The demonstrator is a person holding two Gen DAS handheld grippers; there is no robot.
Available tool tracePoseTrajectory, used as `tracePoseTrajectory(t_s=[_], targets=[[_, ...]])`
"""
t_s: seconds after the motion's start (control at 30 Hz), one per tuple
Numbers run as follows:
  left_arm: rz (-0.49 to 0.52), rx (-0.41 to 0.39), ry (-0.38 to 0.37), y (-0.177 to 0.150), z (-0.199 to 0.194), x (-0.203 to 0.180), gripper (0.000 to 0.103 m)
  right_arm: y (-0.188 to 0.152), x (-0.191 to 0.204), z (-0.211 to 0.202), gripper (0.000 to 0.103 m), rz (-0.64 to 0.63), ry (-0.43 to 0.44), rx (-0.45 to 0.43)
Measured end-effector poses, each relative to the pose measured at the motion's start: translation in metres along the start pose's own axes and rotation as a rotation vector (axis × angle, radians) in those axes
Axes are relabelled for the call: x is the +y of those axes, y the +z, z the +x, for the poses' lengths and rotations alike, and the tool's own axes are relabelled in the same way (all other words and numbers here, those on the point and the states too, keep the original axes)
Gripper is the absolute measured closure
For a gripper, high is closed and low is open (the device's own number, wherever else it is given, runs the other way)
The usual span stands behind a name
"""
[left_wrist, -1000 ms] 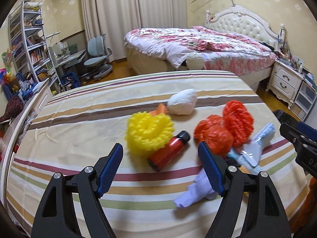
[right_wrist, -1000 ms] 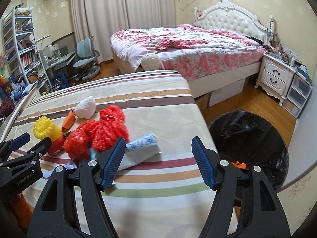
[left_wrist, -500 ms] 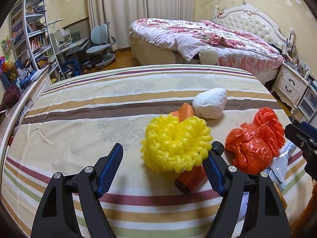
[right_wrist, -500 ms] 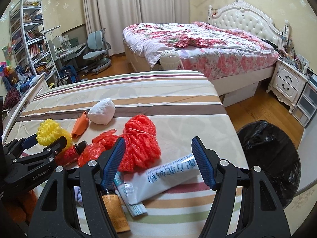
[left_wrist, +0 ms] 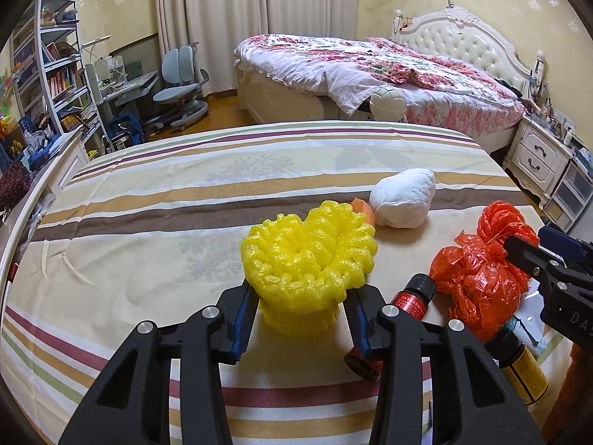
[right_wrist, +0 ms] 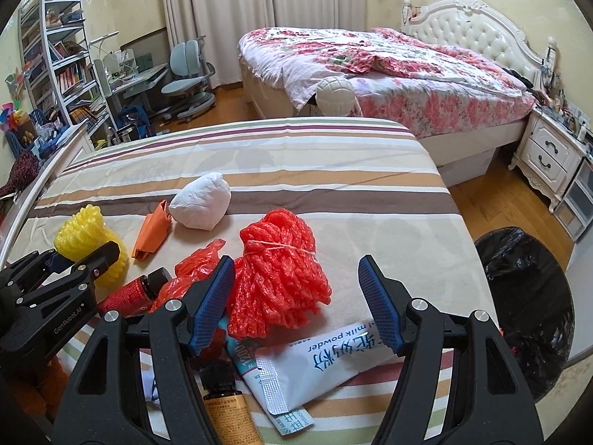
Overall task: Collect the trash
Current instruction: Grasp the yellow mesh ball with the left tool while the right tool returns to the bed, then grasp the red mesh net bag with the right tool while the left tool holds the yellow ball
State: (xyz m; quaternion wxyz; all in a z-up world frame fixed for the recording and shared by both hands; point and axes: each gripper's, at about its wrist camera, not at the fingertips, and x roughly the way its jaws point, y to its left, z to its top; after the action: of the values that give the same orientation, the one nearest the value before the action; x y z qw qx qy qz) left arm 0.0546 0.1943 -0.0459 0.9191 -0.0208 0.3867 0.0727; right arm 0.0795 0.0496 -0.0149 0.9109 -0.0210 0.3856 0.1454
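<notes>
Our left gripper (left_wrist: 302,313) has just closed onto the yellow foam net (left_wrist: 309,256), its open cup facing up; our right gripper (right_wrist: 296,306) stands with jaws apart.

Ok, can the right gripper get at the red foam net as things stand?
Probably yes. The right gripper is open with the red foam net lying between its fingers, on top of the pile and uncovered.
</notes>
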Motion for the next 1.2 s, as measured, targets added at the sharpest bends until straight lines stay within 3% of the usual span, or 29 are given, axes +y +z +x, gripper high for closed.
tracePoseTrajectory(t_s=[0.07, 0.13, 0.2, 0.33, 0.83, 1.2], targets=[[-0.007, -0.003, -0.002, 0.000, -0.001, 0.002, 0.061, 0.000, 0.002, 0.002, 0.038, -0.002, 0.005, 0.008], [-0.015, -0.008, -0.004, 0.000, -0.003, 0.005, 0.061, -0.002, 0.003, 0.004, 0.052, -0.001, 0.020, 0.021], [-0.022, -0.015, -0.004, 0.001, -0.006, 0.008, 0.061, -0.002, 0.005, 0.005, 0.058, -0.002, 0.035, 0.029], [-0.033, -0.030, 0.000, 0.003, -0.014, 0.014, 0.061, -0.002, 0.007, 0.000, 0.066, -0.010, 0.031, 0.012], [-0.025, -0.105, -0.029, 0.008, -0.054, -0.001, 0.061, -0.005, -0.016, -0.043, 0.068, 0.024, -0.015, -0.090], [0.071, -0.156, -0.141, 0.010, -0.078, -0.066, 0.061, -0.030, -0.069, -0.086, 0.068, 0.091, -0.118, -0.142]])
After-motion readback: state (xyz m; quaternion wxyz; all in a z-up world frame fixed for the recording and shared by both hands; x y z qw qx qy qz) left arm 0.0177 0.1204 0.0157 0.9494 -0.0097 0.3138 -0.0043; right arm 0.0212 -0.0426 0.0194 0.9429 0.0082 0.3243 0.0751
